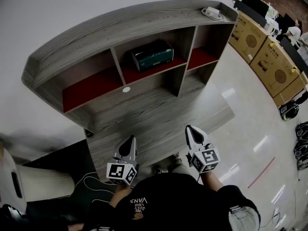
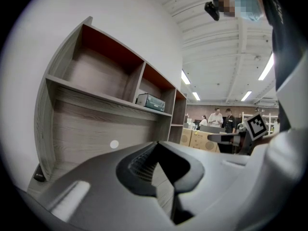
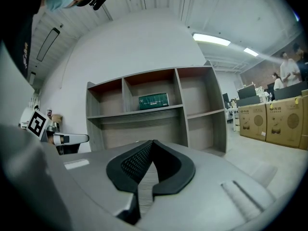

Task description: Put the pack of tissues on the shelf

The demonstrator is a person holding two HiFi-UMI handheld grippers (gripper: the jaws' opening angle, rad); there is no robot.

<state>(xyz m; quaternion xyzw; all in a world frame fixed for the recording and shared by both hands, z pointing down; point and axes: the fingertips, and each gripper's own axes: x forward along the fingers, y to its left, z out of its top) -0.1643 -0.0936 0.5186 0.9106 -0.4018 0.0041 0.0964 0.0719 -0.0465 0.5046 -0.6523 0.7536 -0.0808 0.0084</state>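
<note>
Left gripper (image 1: 131, 139) and right gripper (image 1: 189, 128) closed, empty, you face the pack (image 1: 153, 55) on the far shelf (image 1: 144, 110): likely light, soft, best pinched gently across its width.

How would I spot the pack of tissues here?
Find the grey wooden shelf against the white wall. In the middle one of its three upper compartments sits the pack of tissues, a dark green box; the compartments beside it hold nothing.
</note>
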